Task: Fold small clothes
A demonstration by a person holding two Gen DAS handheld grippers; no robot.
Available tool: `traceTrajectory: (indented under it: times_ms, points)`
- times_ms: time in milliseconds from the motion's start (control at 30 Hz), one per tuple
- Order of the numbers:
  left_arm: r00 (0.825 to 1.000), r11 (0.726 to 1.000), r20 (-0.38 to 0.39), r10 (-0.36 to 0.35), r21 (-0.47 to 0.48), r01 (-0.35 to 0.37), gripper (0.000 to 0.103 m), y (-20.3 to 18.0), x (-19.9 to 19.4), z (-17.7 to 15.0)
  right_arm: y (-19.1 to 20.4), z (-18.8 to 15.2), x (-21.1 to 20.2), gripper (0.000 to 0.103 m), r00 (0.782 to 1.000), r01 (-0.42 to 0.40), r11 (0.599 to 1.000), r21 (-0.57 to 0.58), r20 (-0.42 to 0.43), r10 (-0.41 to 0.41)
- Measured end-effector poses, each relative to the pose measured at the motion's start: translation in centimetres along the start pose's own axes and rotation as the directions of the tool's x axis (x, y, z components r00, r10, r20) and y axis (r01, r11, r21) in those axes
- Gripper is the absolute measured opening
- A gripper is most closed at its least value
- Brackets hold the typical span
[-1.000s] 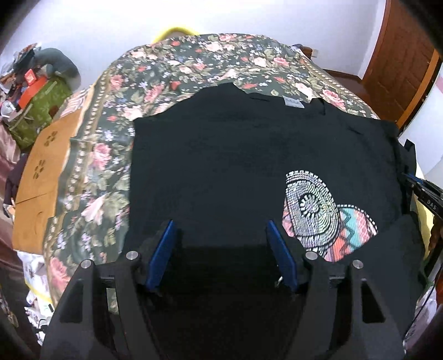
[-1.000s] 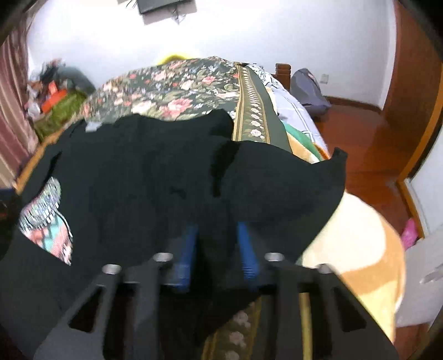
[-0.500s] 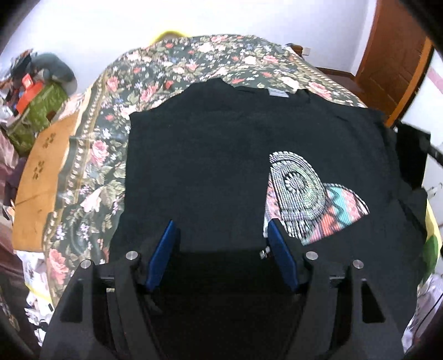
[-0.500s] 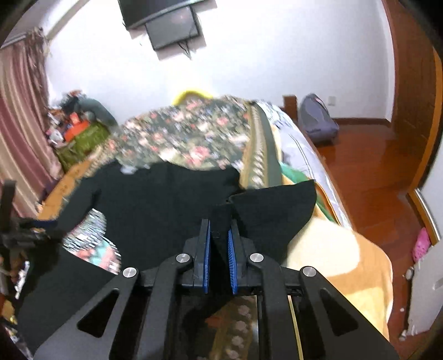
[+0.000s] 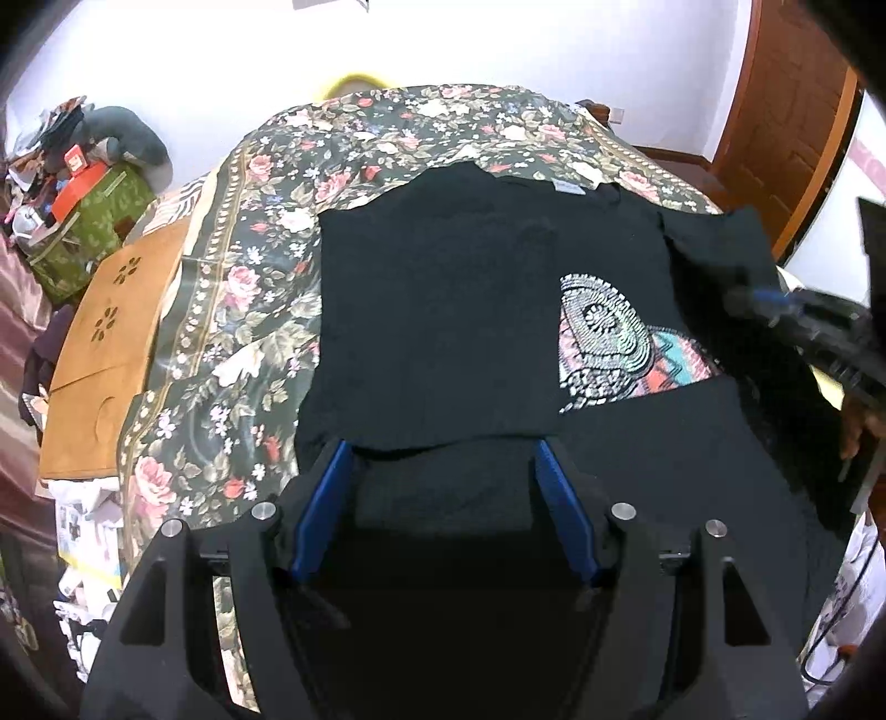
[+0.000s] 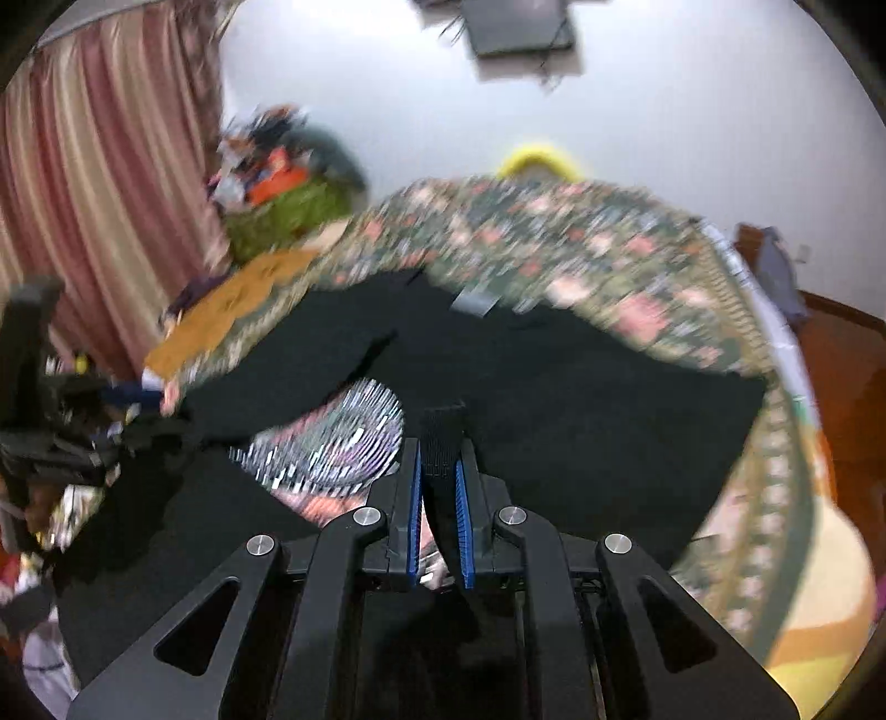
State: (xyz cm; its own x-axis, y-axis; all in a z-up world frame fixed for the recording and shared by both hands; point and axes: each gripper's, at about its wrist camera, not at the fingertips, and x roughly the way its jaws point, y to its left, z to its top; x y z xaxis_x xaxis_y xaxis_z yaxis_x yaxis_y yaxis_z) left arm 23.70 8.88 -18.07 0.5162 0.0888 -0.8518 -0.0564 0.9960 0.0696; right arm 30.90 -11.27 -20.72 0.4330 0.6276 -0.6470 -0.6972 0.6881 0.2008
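Observation:
A black T-shirt (image 5: 443,304) with a patterned print (image 5: 603,338) lies spread on the floral bedspread (image 5: 266,310), its left side folded over part of the print. My left gripper (image 5: 440,446) stands open over the shirt's near hem, black cloth showing below the wide-apart blue pads. My right gripper (image 6: 440,448) is shut on a strip of the shirt's right edge and holds it above the shirt (image 6: 581,399), close to the print (image 6: 343,437). In the left wrist view the right gripper (image 5: 758,299) shows blurred at the shirt's right side.
A wooden board (image 5: 105,354) and a green bag (image 5: 94,210) with clutter lie left of the bed. A wooden door (image 5: 786,127) is at the far right. A curtain (image 6: 99,194), a wall screen (image 6: 515,27) and a backpack (image 6: 775,271) are around the bed.
The right gripper's jaws closed on the shirt's edge, then it swung left over the shirt, carrying the cloth toward the print. The left gripper shifted a little, still open.

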Motion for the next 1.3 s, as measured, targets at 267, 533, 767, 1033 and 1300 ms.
traceTrajectory:
  times_ms: [267,533,767,1033,1300]
  points:
    - [1.0,1.0,0.002,0.003,0.009,-0.003,0.068,-0.5,-0.1,-0.4,-1.7,-2.4,-0.4,0.028,0.987,0.044,0.999,0.031,-0.158,-0.039]
    - [0.999,0.998,0.013,0.034,-0.047,-0.034,0.073,1.2,-1.6,-2.0,-3.5,-5.5,-7.6,0.051,0.991,0.111,0.99,0.088,-0.089,-0.103]
    - [0.997,0.988,-0.052,0.053,-0.14,-0.06,0.074,4.4,-2.1,-5.9,-4.8,-10.6,-7.2,0.051,0.981,0.122,0.972,0.202,-0.176,-0.087]
    - [0.995,0.987,-0.092,0.023,-0.154,-0.037,0.074,4.5,-2.3,-9.4,-3.0,-12.0,-7.6,0.013,0.981,0.107,0.973,0.203,-0.183,-0.07]
    - [0.996,0.981,-0.085,-0.021,-0.194,0.004,0.074,5.1,-2.8,-10.7,-3.8,-13.0,-10.3,0.013,0.981,0.12,0.965,0.234,-0.177,-0.079]
